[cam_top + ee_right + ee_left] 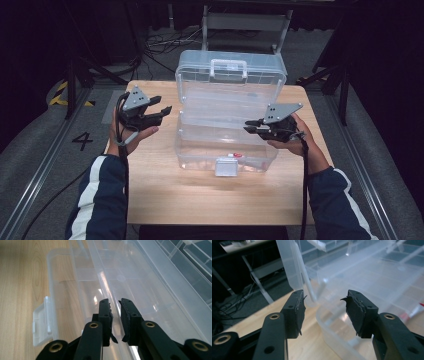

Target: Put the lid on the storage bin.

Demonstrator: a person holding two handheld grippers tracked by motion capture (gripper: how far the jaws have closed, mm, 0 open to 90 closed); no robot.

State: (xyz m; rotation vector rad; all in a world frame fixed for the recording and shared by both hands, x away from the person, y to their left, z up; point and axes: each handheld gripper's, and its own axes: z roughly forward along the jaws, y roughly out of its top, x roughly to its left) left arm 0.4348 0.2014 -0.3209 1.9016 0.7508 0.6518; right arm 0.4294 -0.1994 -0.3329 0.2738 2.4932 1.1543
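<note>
Wooden table (165,190) at frame centre carries an open clear box (227,145), lid raised. Left gripper (159,113), centre-left, hangs beside the box with jaws apart on nothing. Right gripper (251,126), centre-right, pinches the tray edge (113,307) with narrow jaws.

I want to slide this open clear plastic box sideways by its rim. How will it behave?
The clear plastic box looks thin-walled and nearly empty, so probably light and easy to slide on the wooden table. Its raised lid may make it back-heavy and apt to tip. The glossy rim could slip or flex.
</note>
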